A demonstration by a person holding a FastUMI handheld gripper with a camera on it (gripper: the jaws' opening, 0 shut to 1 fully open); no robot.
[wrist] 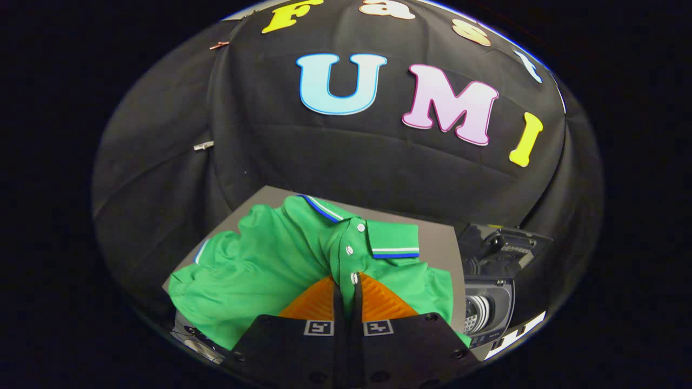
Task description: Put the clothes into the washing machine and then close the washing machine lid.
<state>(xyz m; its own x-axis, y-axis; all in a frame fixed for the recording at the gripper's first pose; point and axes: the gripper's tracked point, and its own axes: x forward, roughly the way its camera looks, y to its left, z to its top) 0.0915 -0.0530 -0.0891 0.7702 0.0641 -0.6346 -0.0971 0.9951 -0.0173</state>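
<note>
A bright green polo shirt point(270, 270) with white buttons and a collar trimmed in blue and white lies crumpled on a flat grey table point(440, 243). The gripper point(347, 286) has two orange ribbed fingers point(313, 302) with black bases. The fingers are squeezed close together, and a thin fold of the green cloth by the button strip (the part down the front of the shirt) sits pinched between their tips. The little dark grey washing machine point(489, 302) stands just beside the table, off to the right of the fingers. Its lid point(505, 246) is tipped up, and the drum inside shows.
</note>
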